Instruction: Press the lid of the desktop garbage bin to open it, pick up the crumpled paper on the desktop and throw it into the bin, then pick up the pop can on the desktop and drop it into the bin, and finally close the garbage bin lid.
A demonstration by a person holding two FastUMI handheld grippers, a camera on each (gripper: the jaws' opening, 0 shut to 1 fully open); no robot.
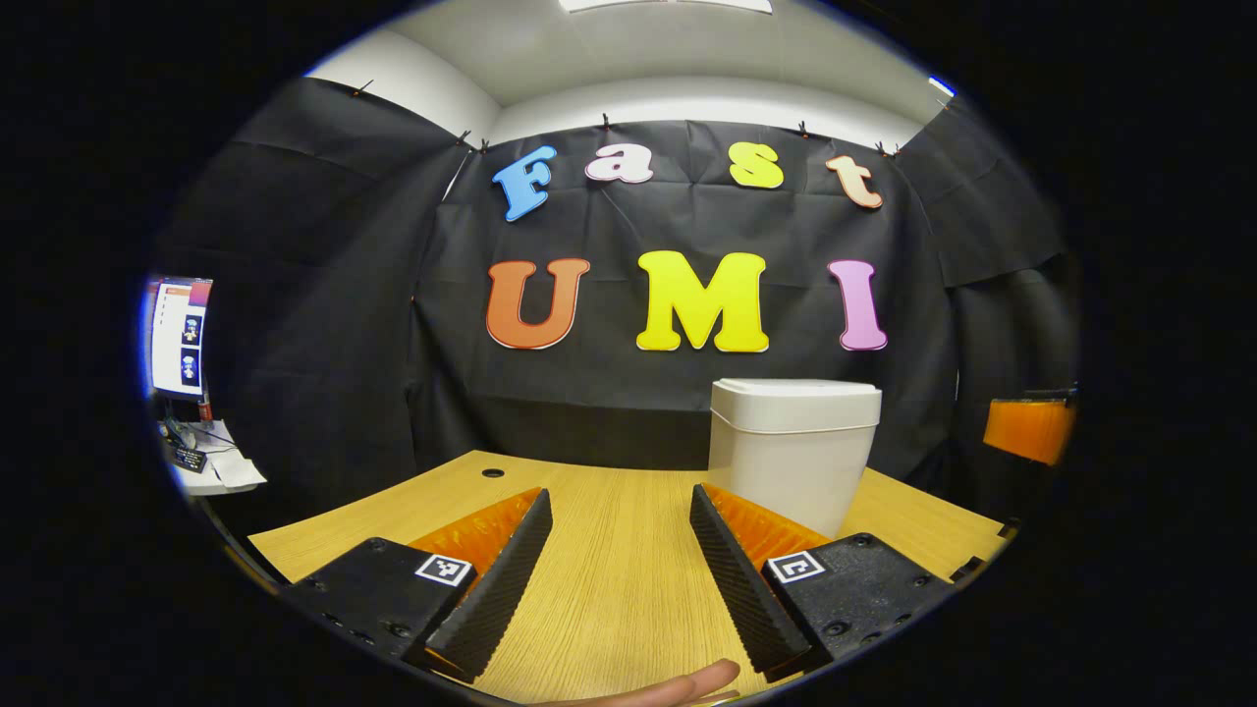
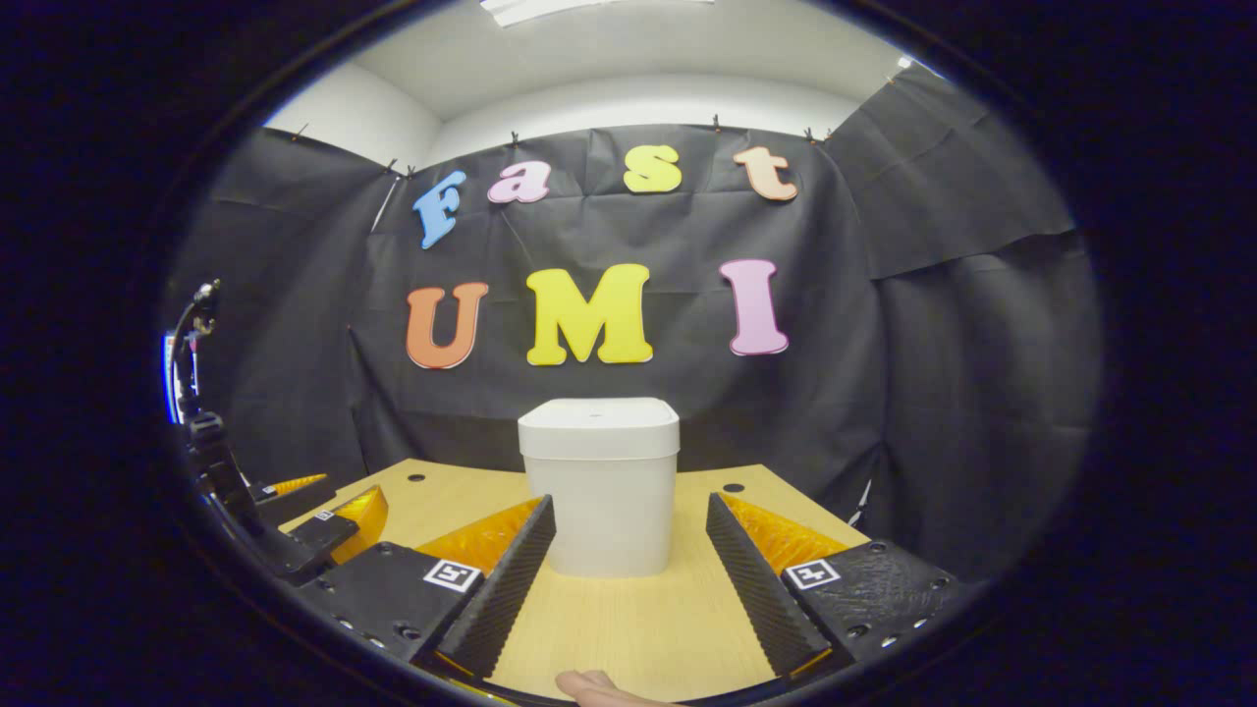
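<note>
Nearest my left camera, a fingertip (image 1: 702, 680) shows at the bottom edge, between the two fingers of the left tool (image 1: 621, 511). I read this tool as spread wide, with nothing between its fingers, hovering above the light wood-grain desk (image 1: 609, 589). The white plastic desktop garbage bin (image 1: 792, 452) stands upright on the desk ahead and to the right of this tool, its lid (image 1: 795, 393) down and flat. At the left edge of the left gripper view I see a lit monitor (image 1: 180, 337) and some papers (image 1: 221, 466) on a side surface beyond the desk.

In the right gripper view, another fingertip (image 2: 594, 685) shows at the bottom edge. The right tool (image 2: 630, 516) is likewise spread wide and grips nothing. The garbage bin (image 2: 601, 501) stands directly ahead of it, centred between the two fingers and farther along the desk (image 2: 628, 628), apart from both. The lid (image 2: 599, 417) is seated flush on the bin body. The left tool (image 2: 324, 506) appears at the far left of this view, low over the desk. Round cable holes (image 2: 733, 487) mark the desk's far corners.
</note>
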